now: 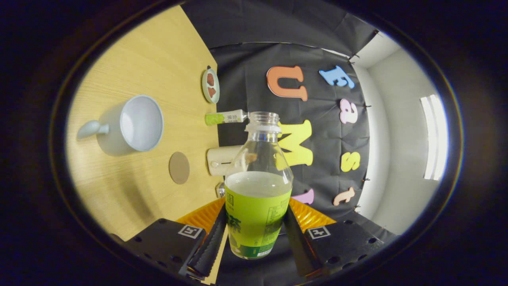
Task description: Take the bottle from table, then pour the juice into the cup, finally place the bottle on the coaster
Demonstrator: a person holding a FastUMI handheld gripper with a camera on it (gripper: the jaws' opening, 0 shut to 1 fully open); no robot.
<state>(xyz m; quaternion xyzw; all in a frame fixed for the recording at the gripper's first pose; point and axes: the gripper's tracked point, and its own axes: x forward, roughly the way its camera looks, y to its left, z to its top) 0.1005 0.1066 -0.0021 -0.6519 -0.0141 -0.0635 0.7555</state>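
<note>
My gripper [254, 230] is shut on a clear bottle [258, 190] with a green label, both fingers pressing its lower sides. The bottle has no cap and is about half full of pale juice. The view is rolled, so the wooden table [158, 63] stands to the left of the bottle. A pale blue cup [137, 124] with a handle sits on that table, its inside looking bare. A round brown coaster [179, 167] lies between the cup and the bottle.
Along the table's far edge by the black cloth stand a small dish [210, 85] with reddish pieces, a second green-labelled bottle [226, 117] and a cream cylinder [222, 161]. A white wall [397, 159] rises at the right.
</note>
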